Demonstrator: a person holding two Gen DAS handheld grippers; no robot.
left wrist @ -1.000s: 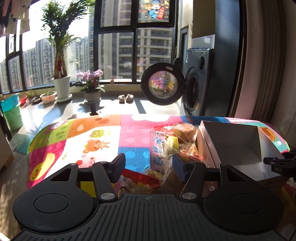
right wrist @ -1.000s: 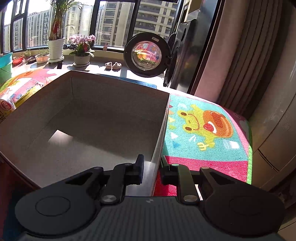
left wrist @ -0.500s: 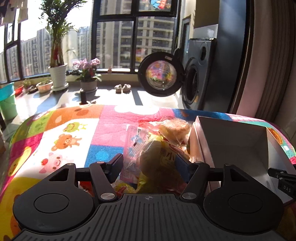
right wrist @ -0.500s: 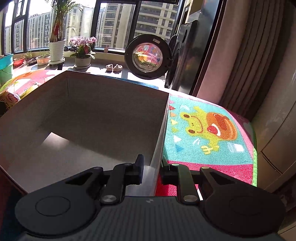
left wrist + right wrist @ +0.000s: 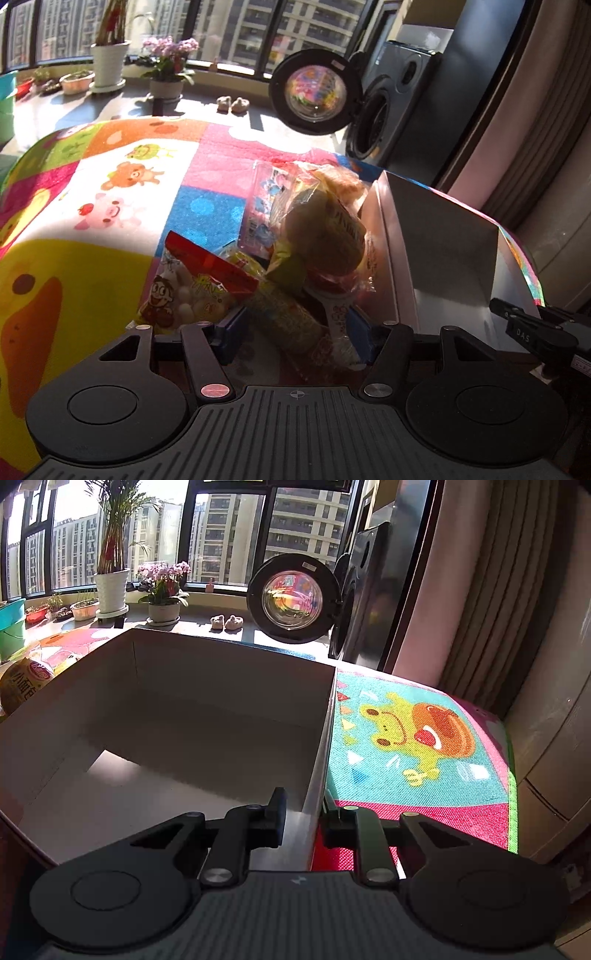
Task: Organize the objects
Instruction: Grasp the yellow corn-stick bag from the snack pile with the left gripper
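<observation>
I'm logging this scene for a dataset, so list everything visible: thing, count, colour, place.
cardboard box: one, grey-brown, open and with nothing visible inside, on the mat, right of the snacks.
snack packets: a pile, exact count unclear, red, yellow and clear, beside the box's left wall.
play mat: one, multicoloured cartoon animals, under everything.
washing machine: one, dark grey, door open, behind the mat.
potted plants: several, white pots, on the window ledge.
small shoes: one pair, pale, on the ledge.
bucket: one, green-teal, far left.
left gripper: fingers apart around the nearest packets.
right gripper: closed on the box's right wall.
</observation>
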